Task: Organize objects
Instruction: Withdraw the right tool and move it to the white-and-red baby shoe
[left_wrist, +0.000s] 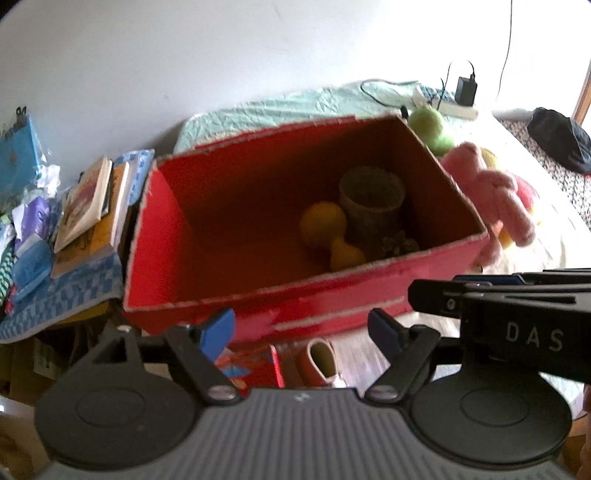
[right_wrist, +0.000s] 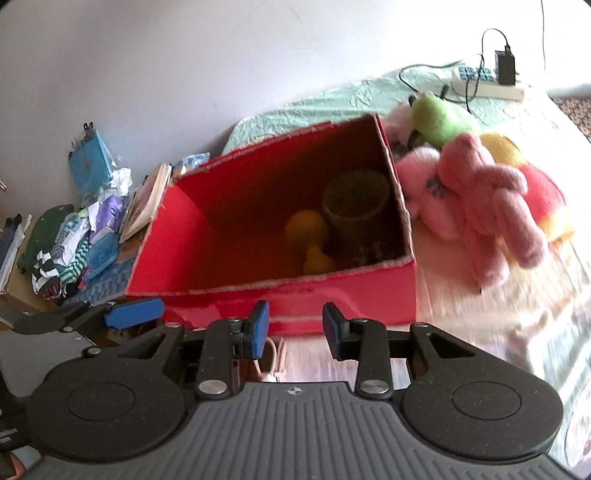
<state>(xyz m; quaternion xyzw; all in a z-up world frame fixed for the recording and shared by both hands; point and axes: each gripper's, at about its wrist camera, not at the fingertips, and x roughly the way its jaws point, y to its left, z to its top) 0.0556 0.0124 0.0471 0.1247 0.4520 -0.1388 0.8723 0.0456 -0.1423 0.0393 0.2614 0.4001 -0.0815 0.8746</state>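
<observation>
**Red box sitting open ahead of both grippers**

The box (left_wrist: 258, 229) is lying just beyond both sets of jaws, its top open, its near wall facing the cameras. Inside it, toward the right end, a yellow toy (left_wrist: 325, 232) is resting beside a dark cup (left_wrist: 371, 206) that is standing upright against the right wall.

The left gripper (left_wrist: 301, 326) is hovering in front of the box's near wall with its jaws spread wide and nothing between them. Past its left jaw, books (left_wrist: 88, 206) and a heap of clutter (right_wrist: 74, 236) are lying beside the box's left end. Below the gap in the jaws, a small orange shoe-like thing (left_wrist: 319, 363) is showing, blurred.

The right gripper (right_wrist: 295, 328) is hanging just right of the left one, also short of the near wall, its blue pads (right_wrist: 260, 328) parted and holding nothing. Beyond its right jaw, outside the box's right wall, plush toys are piling together: a pink bear (right_wrist: 487, 195) is lying on top, a green plush (right_wrist: 439, 118) is sitting farther back, and a yellow-and-red plush (right_wrist: 535, 188) is partly under the bear. Farther off, a power strip (right_wrist: 487, 83) with a charger (right_wrist: 505, 66) is lying on a pale green cover (right_wrist: 332, 99).
</observation>
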